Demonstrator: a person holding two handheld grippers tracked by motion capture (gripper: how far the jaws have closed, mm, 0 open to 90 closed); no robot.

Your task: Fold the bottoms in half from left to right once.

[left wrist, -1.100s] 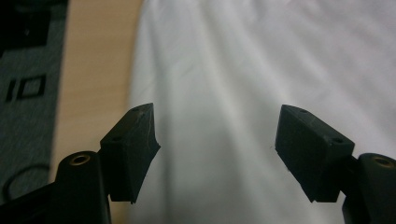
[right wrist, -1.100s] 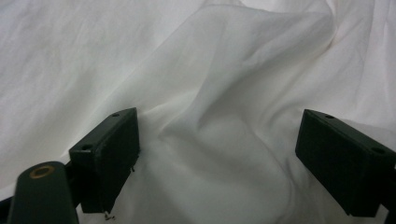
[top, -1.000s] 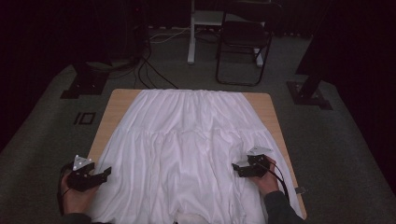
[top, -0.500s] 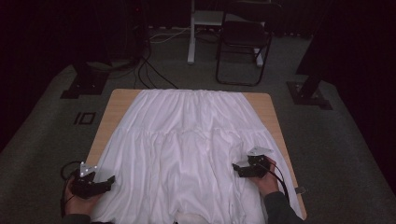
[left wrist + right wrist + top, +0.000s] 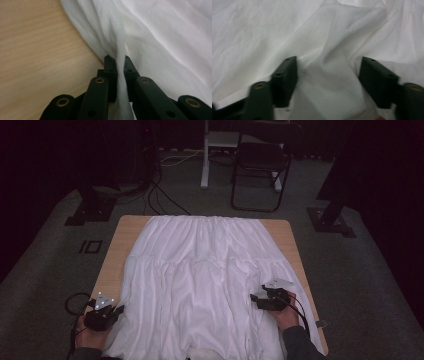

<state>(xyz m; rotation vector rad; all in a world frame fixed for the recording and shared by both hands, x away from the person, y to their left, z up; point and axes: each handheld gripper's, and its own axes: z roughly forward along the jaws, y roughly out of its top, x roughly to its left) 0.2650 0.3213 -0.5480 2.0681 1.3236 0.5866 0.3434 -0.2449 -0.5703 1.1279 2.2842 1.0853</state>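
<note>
Left hand-held gripper shifted inward, clamped on white, creased cloth.

- A white garment lay spread over most of a light wooden table, its gathered top edge toward the far side and its lower part hanging over the near edge.
- The left gripper, held in the left hand, sat at the cloth's near left border.
- The right gripper, held in the right hand, rested on the cloth near its right side, jaws pointing inward; they had just been closing.
- A dark chair and a white post stood beyond the table on grey carpet, with cables trailing across it.
</note>
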